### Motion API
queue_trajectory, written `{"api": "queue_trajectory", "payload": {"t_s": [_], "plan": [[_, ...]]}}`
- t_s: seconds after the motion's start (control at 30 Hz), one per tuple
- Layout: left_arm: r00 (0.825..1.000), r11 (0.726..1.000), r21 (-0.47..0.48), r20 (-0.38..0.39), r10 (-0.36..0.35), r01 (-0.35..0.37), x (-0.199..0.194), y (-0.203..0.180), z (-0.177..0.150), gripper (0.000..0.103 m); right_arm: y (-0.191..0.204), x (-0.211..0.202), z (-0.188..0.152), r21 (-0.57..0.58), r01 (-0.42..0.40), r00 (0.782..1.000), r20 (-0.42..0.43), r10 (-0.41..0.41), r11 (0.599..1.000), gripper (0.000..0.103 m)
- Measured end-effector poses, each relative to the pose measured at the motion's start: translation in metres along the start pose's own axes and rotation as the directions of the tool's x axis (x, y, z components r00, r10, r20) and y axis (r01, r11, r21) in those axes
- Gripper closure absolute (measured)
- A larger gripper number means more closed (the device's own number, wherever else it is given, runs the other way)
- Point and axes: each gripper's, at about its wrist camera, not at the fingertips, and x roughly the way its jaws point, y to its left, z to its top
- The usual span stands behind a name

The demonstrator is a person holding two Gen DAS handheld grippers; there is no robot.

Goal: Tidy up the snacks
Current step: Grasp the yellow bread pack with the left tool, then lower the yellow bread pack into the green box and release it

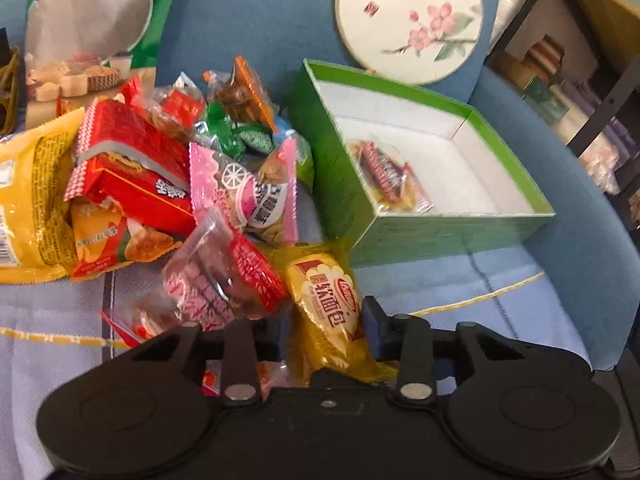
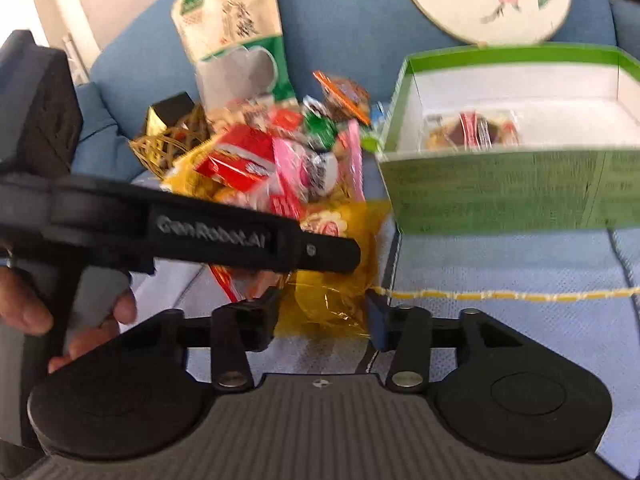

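A yellow bread packet (image 1: 324, 304) lies at the near edge of a snack pile (image 1: 160, 168) on a pale blue cushion. My left gripper (image 1: 325, 326) has a finger on each side of it, and the pads meet the wrapper. In the right wrist view that gripper's black finger (image 2: 320, 254) crosses in from the left over the packet (image 2: 340, 224). My right gripper (image 2: 324, 316) is closed on the crinkled near end of the same packet. A green open box (image 1: 460, 236) to the right holds one wrapped snack (image 1: 384, 176).
A large green and cream snack bag (image 1: 92, 24) leans on the blue chair back beside a round flower-painted fan (image 1: 408, 16). A gold wire basket (image 2: 168, 144) sits left of the pile. A hand (image 2: 24, 308) holds the left gripper's handle. Shelves (image 1: 580, 80) stand at right.
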Motion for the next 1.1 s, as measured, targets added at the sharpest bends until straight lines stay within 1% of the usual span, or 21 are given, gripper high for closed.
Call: {"api": "queue_trajectory", "payload": {"t_s": [0.07, 0.13, 0.27, 0.37, 0.57, 0.7, 0.9, 1.07, 1.1], "plan": [[1.0, 1.0, -0.006, 0.023, -0.004, 0.004, -0.014, -0.004, 0.0, 0.047, 0.005, -0.01, 0.002, -0.04, -0.006, 1.0, 0.024, 0.007, 0.999, 0.032], [0.999, 1.0, 0.008, 0.051, -0.001, 0.001, -0.029, -0.012, 0.003, 0.048, 0.009, -0.022, 0.006, -0.076, -0.016, 0.998, 0.057, 0.02, 0.997, 0.033], [0.992, 0.997, 0.07, 0.128, 0.005, -0.014, -0.055, -0.036, 0.014, 0.048, 0.006, -0.045, 0.017, -0.075, -0.037, 0.987, 0.153, 0.049, 0.996, 0.033], [0.986, 0.994, 0.109, 0.163, -0.024, 0.007, -0.056, -0.052, 0.03, 0.048, -0.004, -0.056, 0.027, -0.082, -0.008, 0.975, 0.222, 0.026, 0.997, 0.033], [0.979, 0.983, 0.169, 0.181, -0.096, 0.065, -0.029, -0.077, 0.06, 0.048, -0.039, -0.061, 0.046, -0.004, 0.063, 0.957, 0.283, -0.059, 0.998, 0.033], [0.976, 0.977, 0.188, 0.17, -0.135, 0.102, -0.002, -0.09, 0.076, 0.047, -0.061, -0.056, 0.056, 0.001, 0.118, 0.95, 0.292, -0.114, 0.993, 0.033], [0.977, 0.977, 0.168, 0.149, -0.155, 0.13, 0.034, -0.097, 0.094, 0.047, -0.089, -0.043, 0.064, -0.037, 0.177, 0.943, 0.292, -0.159, 0.983, 0.033], [0.982, 0.977, 0.167, 0.117, -0.15, 0.129, 0.063, -0.1, 0.099, 0.046, -0.104, -0.026, 0.067, -0.044, 0.228, 0.945, 0.25, -0.21, 0.973, 0.033], [0.983, 0.977, 0.168, 0.109, -0.15, 0.131, 0.069, -0.1, 0.098, 0.044, -0.106, -0.024, 0.066, -0.043, 0.236, 0.945, 0.243, -0.219, 0.971, 0.033]]}}
